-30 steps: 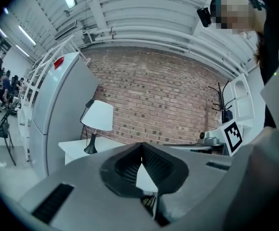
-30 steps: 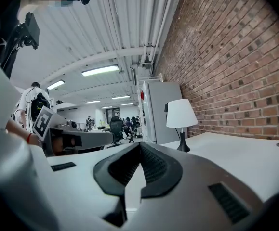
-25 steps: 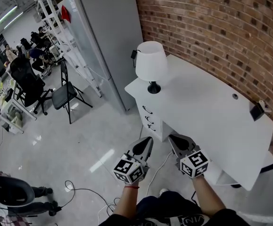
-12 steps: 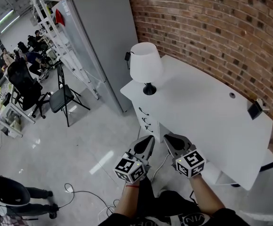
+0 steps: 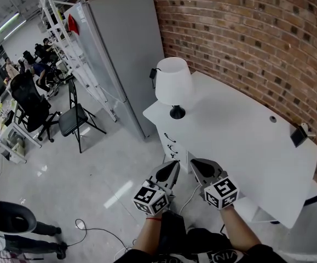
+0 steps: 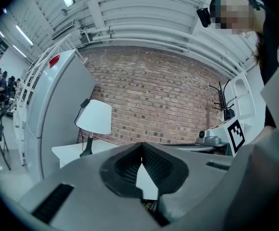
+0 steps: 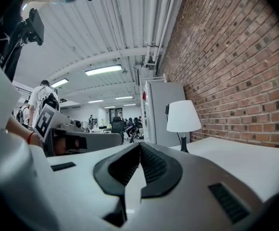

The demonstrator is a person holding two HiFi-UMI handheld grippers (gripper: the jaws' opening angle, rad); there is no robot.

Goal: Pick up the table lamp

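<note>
The table lamp (image 5: pixel 173 85) has a white shade and a thin black stem on a round black base; it stands upright on the far left corner of the white desk (image 5: pixel 246 136). It also shows as the lamp (image 6: pixel 94 121) in the left gripper view and the lamp (image 7: pixel 183 119) in the right gripper view. My left gripper (image 5: pixel 172 167) and right gripper (image 5: pixel 194 166) hang side by side in front of the desk's near edge, well short of the lamp. Both are shut with nothing between the jaws.
A brick wall (image 5: pixel 267 43) runs behind the desk. A tall grey cabinet (image 5: pixel 122 48) stands just left of the lamp. The desk's front has drawers (image 5: pixel 172 141). A small black device (image 5: pixel 297 135) sits at the desk's right end. A folding chair (image 5: pixel 76 114) and cables (image 5: pixel 101 232) are on the floor.
The view has shifted a little, and the lamp and desk sit slightly lower and closer in the frame. Both grippers have stayed shut and empty, side by side.
</note>
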